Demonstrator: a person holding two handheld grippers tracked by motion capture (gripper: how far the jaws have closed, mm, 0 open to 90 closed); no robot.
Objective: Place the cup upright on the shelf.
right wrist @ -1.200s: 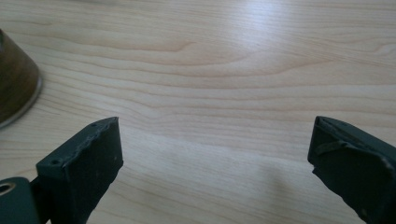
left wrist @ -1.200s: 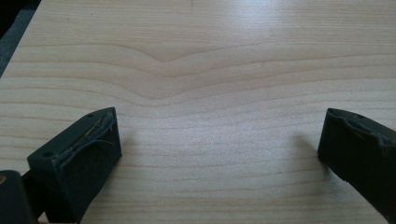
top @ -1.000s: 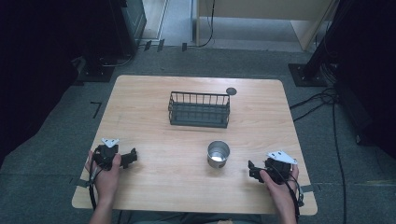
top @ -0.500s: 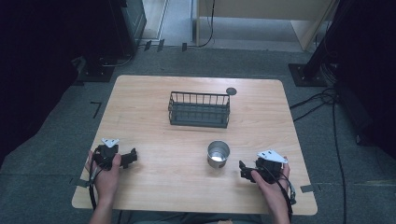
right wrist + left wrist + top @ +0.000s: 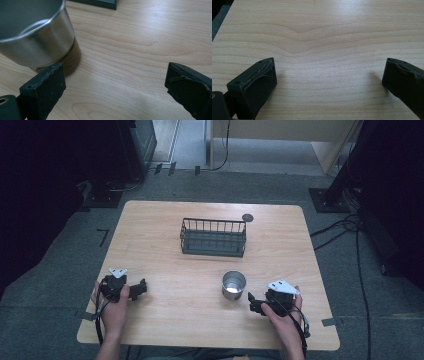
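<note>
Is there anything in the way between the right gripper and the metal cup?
Nothing visible. The right gripper sits open just beside the cup, with bare table between them. In the right gripper view the cup stands off-centre, above the gripper's left finger, not between the fingers.

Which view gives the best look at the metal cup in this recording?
The right gripper view: the metal cup sits close, showing its steel wall, rim and brown base beside the open right hand-held gripper. The high view shows it whole but small, on the table.
</note>
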